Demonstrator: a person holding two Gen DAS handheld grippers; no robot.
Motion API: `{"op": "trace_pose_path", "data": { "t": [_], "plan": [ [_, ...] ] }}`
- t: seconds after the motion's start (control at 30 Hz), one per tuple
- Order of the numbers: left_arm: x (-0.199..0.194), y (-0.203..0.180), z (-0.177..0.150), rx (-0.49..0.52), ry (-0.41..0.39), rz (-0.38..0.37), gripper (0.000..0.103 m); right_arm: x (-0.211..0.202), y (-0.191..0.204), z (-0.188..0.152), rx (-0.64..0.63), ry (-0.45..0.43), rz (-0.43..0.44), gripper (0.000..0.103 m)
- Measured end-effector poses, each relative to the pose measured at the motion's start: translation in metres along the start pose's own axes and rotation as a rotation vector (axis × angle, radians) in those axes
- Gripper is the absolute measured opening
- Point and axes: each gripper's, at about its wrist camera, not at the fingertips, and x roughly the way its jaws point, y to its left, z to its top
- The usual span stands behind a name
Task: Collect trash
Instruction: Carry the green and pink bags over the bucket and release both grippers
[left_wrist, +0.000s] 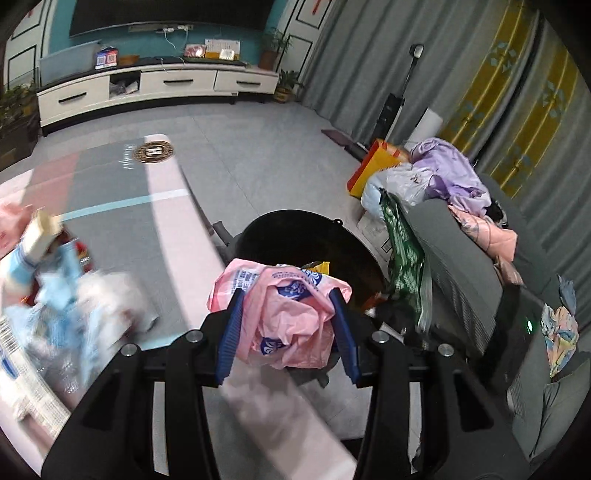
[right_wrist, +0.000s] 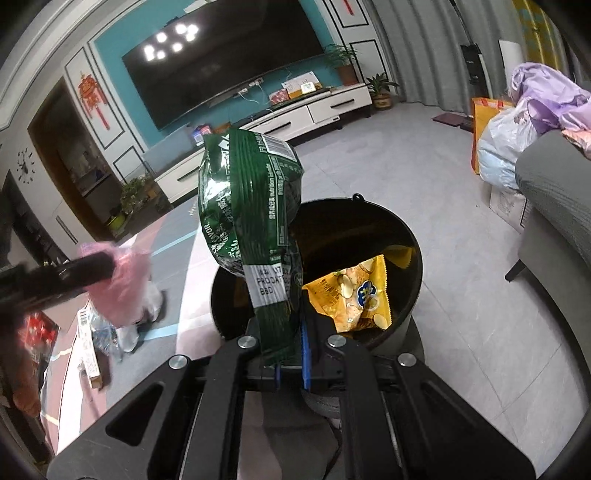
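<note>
My left gripper (left_wrist: 288, 317) is shut on a crumpled pink plastic bag (left_wrist: 291, 317), held at the near rim of the black trash bin (left_wrist: 295, 236). My right gripper (right_wrist: 290, 354) is shut on a green snack bag (right_wrist: 251, 218), which stands up over the near left rim of the same bin (right_wrist: 410, 310). A yellow chip packet (right_wrist: 354, 295) lies inside the bin. The green bag also shows at the bin's right in the left wrist view (left_wrist: 404, 254). The left gripper and pink bag show at the left in the right wrist view (right_wrist: 122, 280).
A pile of blue and white wrappers and a box (left_wrist: 55, 295) lies on the floor mat at the left. A grey sofa (left_wrist: 465, 258) with clothes stands at the right, with bags (left_wrist: 399, 181) beside it. A TV cabinet (left_wrist: 155, 85) lines the far wall.
</note>
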Motion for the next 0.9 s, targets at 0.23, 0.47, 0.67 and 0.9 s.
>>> {"op": "trace_pose_path", "data": {
  "t": [0.23,0.47,0.67,0.9],
  "plan": [
    [0.067,-0.021,0.016,0.054,0.075,0.053,0.047,0.033,-0.014,0.004,0.028,0.067,-0.042,0.009],
    [0.105,-0.018,0.019,0.067,0.123,0.11,0.048,0.056,-0.027,0.006,0.07,0.123,-0.091,0.009],
    [0.12,-0.014,0.02,0.053,0.144,0.107,0.062,0.065,-0.029,0.008,0.069,0.151,-0.111,0.023],
    [0.114,-0.014,0.017,0.038,0.128,0.065,0.084,0.052,-0.02,0.011,0.033,0.108,-0.175,0.066]
  ]
}}
